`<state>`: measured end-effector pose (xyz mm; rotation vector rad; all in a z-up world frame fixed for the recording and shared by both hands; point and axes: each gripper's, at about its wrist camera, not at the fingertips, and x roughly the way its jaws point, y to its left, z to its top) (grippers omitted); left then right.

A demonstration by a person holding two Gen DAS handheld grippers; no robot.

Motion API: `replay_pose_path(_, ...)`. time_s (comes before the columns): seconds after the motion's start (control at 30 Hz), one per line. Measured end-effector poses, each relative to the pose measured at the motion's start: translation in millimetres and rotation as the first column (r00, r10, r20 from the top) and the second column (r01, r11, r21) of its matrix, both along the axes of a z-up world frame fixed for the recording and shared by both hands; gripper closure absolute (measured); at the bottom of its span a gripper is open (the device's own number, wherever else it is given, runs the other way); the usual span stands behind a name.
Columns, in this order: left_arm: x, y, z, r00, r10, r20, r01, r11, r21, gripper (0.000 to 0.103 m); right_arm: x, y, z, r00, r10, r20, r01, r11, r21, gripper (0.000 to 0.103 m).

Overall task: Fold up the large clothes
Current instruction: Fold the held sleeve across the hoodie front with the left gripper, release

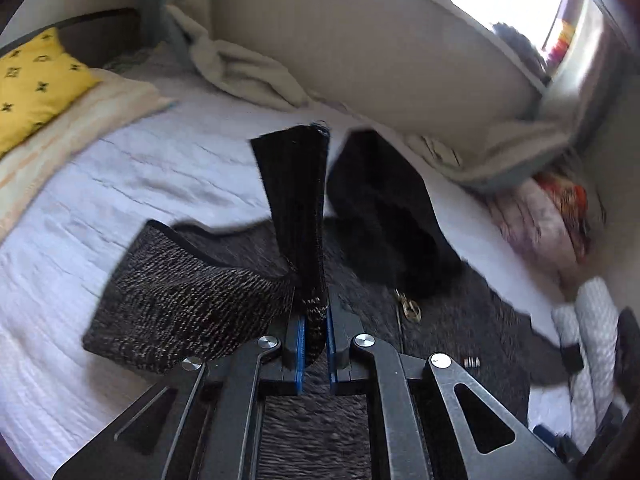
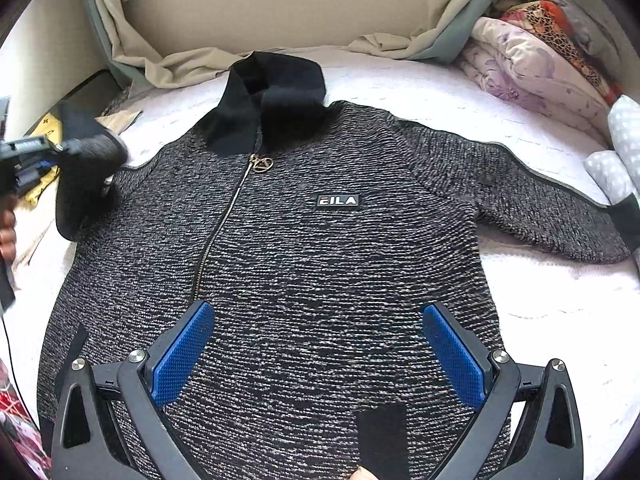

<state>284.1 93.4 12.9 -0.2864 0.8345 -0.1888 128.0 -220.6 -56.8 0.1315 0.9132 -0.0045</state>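
Right wrist view, bottom of frame: right gripper (image 2: 316,354) hangs just over the lower front of the jacket (image 2: 320,264), its 2 blue pads (image 2: 182,354) spread wide, nothing between them. It holds nothing.

Jacket: dark speckled knit, lying face up on the white bedspread (image 2: 440,80), filling the centre of the frame. Zip (image 2: 224,220) done up, black hood (image 2: 276,92) at upper centre, logo patch (image 2: 338,200) on the chest.

Left wrist view, bottom centre: left gripper (image 1: 316,344) is clamped tight on the black-cuffed sleeve (image 1: 296,184), which stands up between the blue pads. In the right wrist view the same gripper (image 2: 24,160) appears at the left edge, sleeve lifted off the bed and bending toward the body.

Other sleeve (image 2: 520,184) lies flat and outstretched toward the right edge.

Progress, judged: early. Garment is spread; the 1st sleeve fold is under way but not laid. Left to do: lay this sleeve across the chest, fold the 2nd sleeve, tuck the hood, fold the body.

Yellow cushion (image 1: 36,84) at upper left, clear of the work.
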Motion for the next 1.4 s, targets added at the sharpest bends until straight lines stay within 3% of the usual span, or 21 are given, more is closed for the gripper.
replay_pose_path(0.2,-8.4,-71.8,-41.7,0.990,-0.124,-0.073,0.130,0.988,0.082,0.092,-1.3,-5.3,-1.3,1.000,-0.022,-0.009,0.022,1.000,0.009,0.000)
replay_pose_path(0.43,-25.0,-98.2,-82.2,0.966,-0.176,-0.187,0.197,0.975,0.103,0.085,-1.4,-7.8,-6.5,0.999,-0.024,-0.034,0.025,0.999,0.029,0.000)
replay_pose_path(0.7,-47.7,-96.0,-82.2,0.957,-0.197,-0.213,0.211,0.977,0.045,0.041,3.7,-5.1,-19.7,0.995,-0.011,-0.099,0.018,0.997,0.069,0.000)
replay_pose_path(0.83,-70.4,-76.3,-69.7,0.963,-0.150,-0.226,0.165,0.985,0.048,0.033,7.1,-6.7,-30.1,0.990,-0.002,-0.140,0.015,0.996,0.092,0.000)
replay_pose_path(1.07,-116.2,-31.8,-47.9,0.991,0.019,-0.131,0.010,0.977,0.213,0.015,11.2,-4.6,-52.4,0.980,-0.008,-0.201,0.020,0.998,0.057,0.000)
replay_pose_path(1.17,-129.2,-20.6,-31.5,0.997,0.049,-0.052,-0.034,0.965,0.258,0.013,11.0,-0.6,-58.7,0.978,-0.011,-0.210,0.017,1.000,0.026,0.000)
replay_pose_path(1.3,-139.5,-13.5,-0.8,0.994,0.058,0.088,-0.081,0.952,0.296,0.000,10.0,3.8,-68.1,0.969,-0.024,-0.247,0.024,1.000,-0.004,0.000)
replay_pose_path(1.4,-139.1,-14.2,16.4,0.987,0.062,0.146,-0.106,0.944,0.312,0.000,10.9,5.3,-69.4,0.967,-0.040,-0.252,0.038,0.999,-0.012,0.000)
